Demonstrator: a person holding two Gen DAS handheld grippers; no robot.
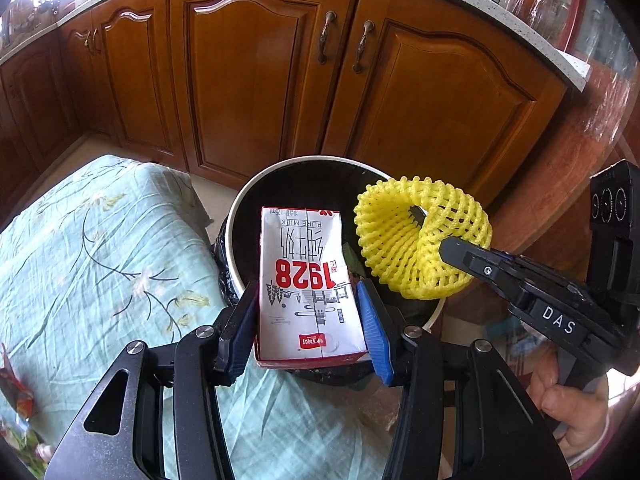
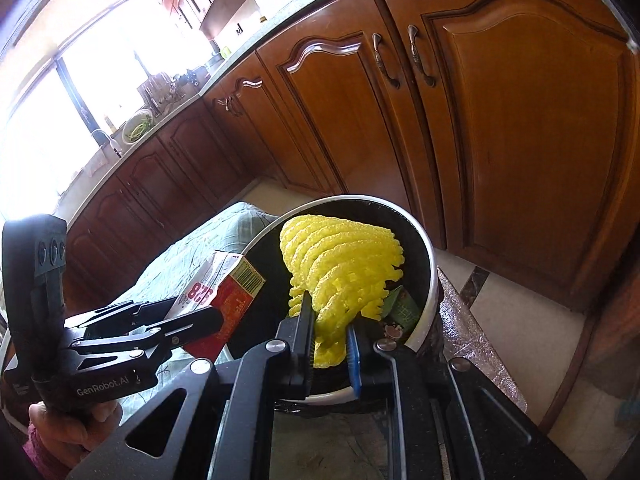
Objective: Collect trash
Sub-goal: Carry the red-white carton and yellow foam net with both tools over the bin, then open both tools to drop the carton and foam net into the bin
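Note:
My left gripper (image 1: pixel 308 296) is shut on a white and red milk carton (image 1: pixel 308 280) marked 1928 and holds it over the round trash bin (image 1: pixel 240 208) with a white rim and black liner. The carton also shows in the right wrist view (image 2: pixel 224 292). My right gripper (image 2: pixel 330 320) is shut on a yellow foam fruit net (image 2: pixel 340 272) and holds it over the same bin (image 2: pixel 428 276). In the left wrist view the net (image 1: pixel 420 236) hangs from the right gripper (image 1: pixel 452 248) over the bin's right side. Some scraps lie at the bin's bottom.
A table with a pale green floral cloth (image 1: pixel 100 248) stands left of the bin. Brown wooden cabinet doors (image 1: pixel 260 80) run behind it under a light countertop (image 2: pixel 240 60). Tiled floor (image 2: pixel 480 300) lies right of the bin.

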